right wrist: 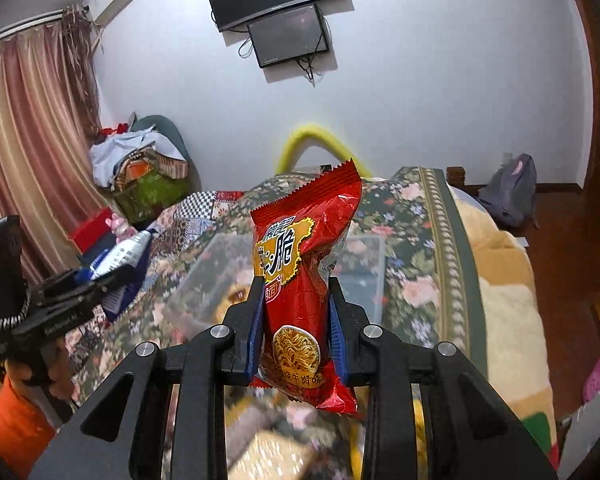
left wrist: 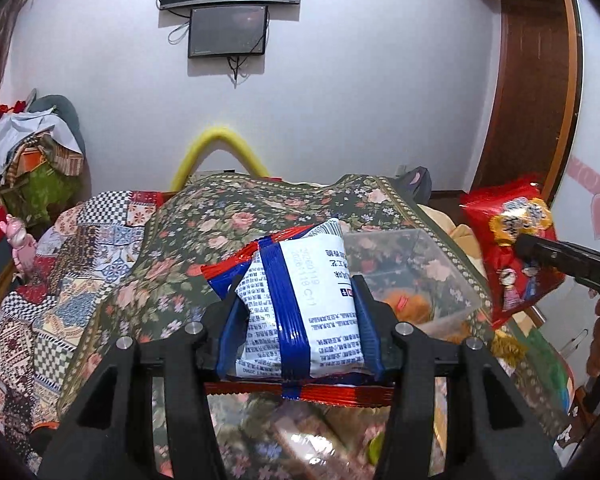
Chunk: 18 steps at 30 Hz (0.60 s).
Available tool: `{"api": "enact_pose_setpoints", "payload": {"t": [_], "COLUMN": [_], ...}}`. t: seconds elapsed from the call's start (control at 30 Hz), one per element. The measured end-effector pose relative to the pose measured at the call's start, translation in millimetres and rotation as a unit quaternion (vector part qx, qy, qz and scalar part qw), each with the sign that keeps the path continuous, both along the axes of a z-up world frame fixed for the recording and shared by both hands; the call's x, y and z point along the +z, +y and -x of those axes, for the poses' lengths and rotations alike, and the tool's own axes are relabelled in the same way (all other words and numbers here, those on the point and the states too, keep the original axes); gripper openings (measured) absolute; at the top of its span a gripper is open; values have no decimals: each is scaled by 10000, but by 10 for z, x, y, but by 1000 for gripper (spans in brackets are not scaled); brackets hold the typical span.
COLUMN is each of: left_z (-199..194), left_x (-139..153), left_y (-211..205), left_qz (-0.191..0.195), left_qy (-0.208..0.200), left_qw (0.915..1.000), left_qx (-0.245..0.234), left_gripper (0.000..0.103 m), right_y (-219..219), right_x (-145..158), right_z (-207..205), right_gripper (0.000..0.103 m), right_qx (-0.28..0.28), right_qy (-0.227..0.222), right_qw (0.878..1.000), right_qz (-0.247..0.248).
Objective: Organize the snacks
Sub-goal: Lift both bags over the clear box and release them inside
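Note:
My left gripper (left wrist: pixel 298 300) is shut on a white and blue snack packet (left wrist: pixel 300 304), held above the floral bedspread with its printed back up. My right gripper (right wrist: pixel 296 300) is shut on a red noodle snack packet (right wrist: pixel 306 280), held upright. A clear plastic box (left wrist: pixel 416 280) with some orange snacks inside sits on the bed just right of the left packet; in the right wrist view the box (right wrist: pixel 364 276) lies behind the red packet. The red packet (left wrist: pixel 508 248) and right gripper show at the right of the left wrist view. The left gripper (right wrist: pixel 96 276) shows at the left of the right wrist view.
A floral bedspread (left wrist: pixel 228 224) covers the bed, with a patchwork quilt (left wrist: pixel 64 264) to the left. More blurred packets (left wrist: pixel 300 444) lie below the grippers. A pile of clothes (left wrist: pixel 36 160) stands at the far left. A yellow tube (left wrist: pixel 220 148) arches behind the bed.

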<state>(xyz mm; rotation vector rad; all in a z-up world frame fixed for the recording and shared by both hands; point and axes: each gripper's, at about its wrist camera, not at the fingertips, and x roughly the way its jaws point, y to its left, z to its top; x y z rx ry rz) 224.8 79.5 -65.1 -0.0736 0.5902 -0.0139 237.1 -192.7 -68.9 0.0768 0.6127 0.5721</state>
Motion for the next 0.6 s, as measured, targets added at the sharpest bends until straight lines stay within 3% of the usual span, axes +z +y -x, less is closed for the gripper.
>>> {"api": "enact_pose_setpoints", "payload": {"t": [0.6], "left_z": [-856], "left_x": [-478], "left_y": [-30], "left_qz": [143], "left_qy": [645], "left_qw": [9978], "left_qx": [1], "left_gripper": [50], "right_y": [712], "right_x": [-399], "right_z": [-610], "right_gripper": [26], "right_qx": [213], "right_qy": [603], "right_qw": [9977], "right_qz": [220]}}
